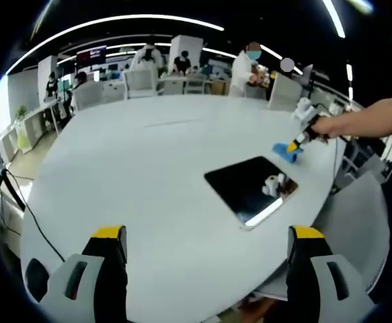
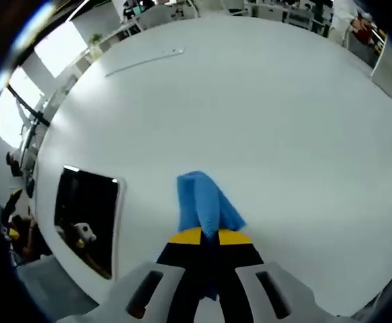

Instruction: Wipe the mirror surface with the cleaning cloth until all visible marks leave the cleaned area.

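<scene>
Mirror [image 1: 253, 188] is lying flat on the white table [image 1: 148, 175], a dark rectangular panel with rounded corners, reflecting a ceiling light along one edge. In the right gripper view the same mirror [image 2: 87, 219] is sitting off to the left of the jaws, apart from them.

The right gripper [image 2: 208, 237] is clenching the blue cleaning cloth [image 2: 206, 202] between its yellow-tipped jaws; the cloth is bunching forward over bare table, not touching the mirror. In the left gripper view this gripper [image 1: 302, 138] is holding the cloth [image 1: 286, 152] just beyond the mirror's far corner, gripped by a person's hand [image 1: 331, 126].

The left gripper [image 1: 208, 239] is hovering over the near table with its jaws spread wide, grasping nothing.

Chairs [image 1: 142, 82] are standing along the far table edge, with people [image 1: 241, 67] behind them. A cable [image 1: 27, 208] is trailing off the table's left side.
</scene>
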